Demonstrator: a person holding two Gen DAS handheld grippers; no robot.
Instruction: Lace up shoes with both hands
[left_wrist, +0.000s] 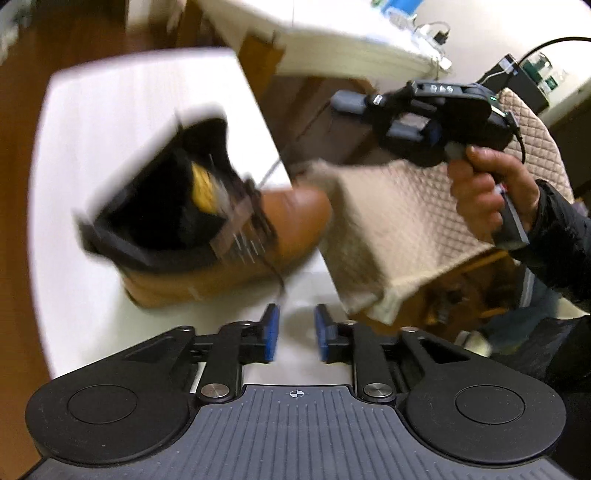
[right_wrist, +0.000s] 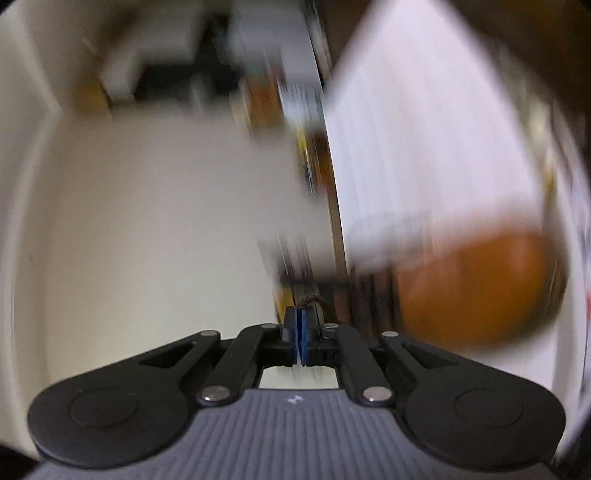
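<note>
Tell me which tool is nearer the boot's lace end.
Right. The right tool is shut on the brown lace end beside the tan boot. The left tool hangs open, short of the boot.

Black claw (left_wrist: 294, 334), blue pads (left_wrist: 270, 332), dark sleeve (left_wrist: 561, 240)

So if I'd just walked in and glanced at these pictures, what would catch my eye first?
Probably the tan boot lying on the white table in the left view, its dark opening turned toward the camera. Next, the right gripper in its own blurred view, its blue pads shut on a brown lace. The left gripper sits open, holding nothing, just short of the boot.
</note>
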